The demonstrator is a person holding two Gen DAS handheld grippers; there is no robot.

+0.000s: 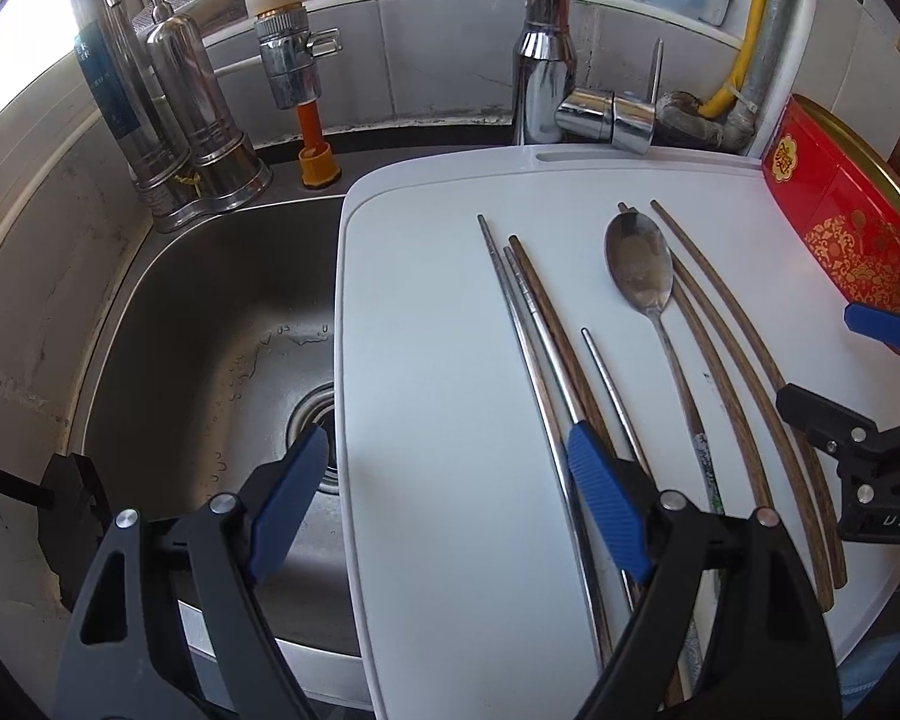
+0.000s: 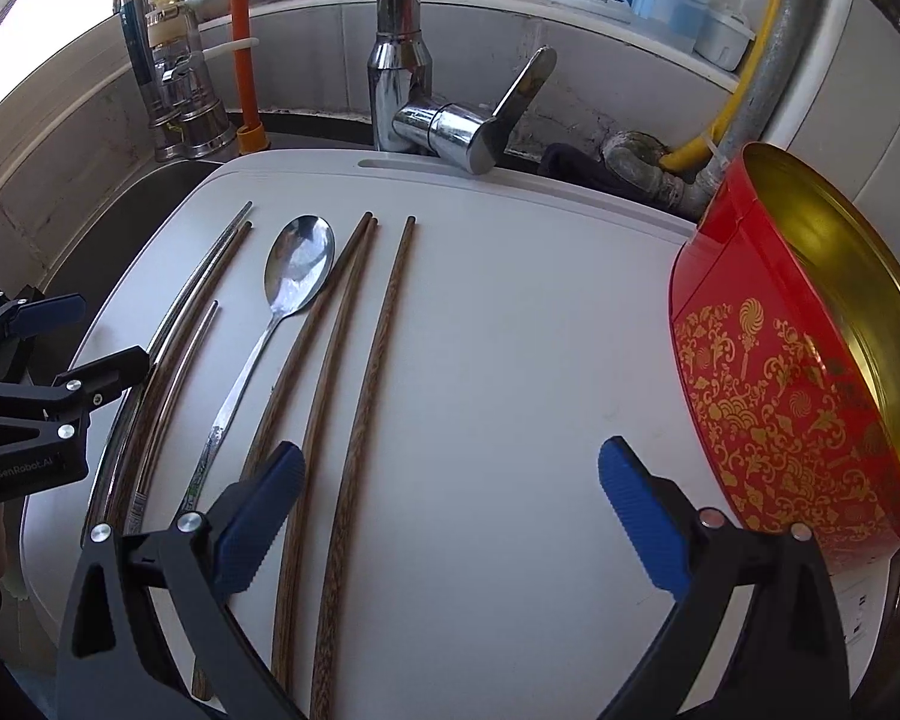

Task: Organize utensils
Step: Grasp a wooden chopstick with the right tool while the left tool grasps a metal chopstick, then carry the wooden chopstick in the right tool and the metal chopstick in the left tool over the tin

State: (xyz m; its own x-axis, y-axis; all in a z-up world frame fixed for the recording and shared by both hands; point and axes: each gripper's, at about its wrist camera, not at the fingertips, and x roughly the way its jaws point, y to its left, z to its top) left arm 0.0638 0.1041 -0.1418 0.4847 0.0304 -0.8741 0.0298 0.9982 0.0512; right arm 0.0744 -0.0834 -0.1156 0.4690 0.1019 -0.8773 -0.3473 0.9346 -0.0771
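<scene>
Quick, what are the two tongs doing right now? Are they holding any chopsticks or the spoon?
Left tongs: open, holding nothing, above the white board's left edge.
Right tongs: open, holding nothing, over the board beside the wooden chopsticks.

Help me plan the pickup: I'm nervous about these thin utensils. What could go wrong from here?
1. The metal chopsticks lie tight against a wooden chopstick; the open left gripper may pinch both.
2. They sit near the white board's edge beside the sink; a nudge could roll one in.
</scene>
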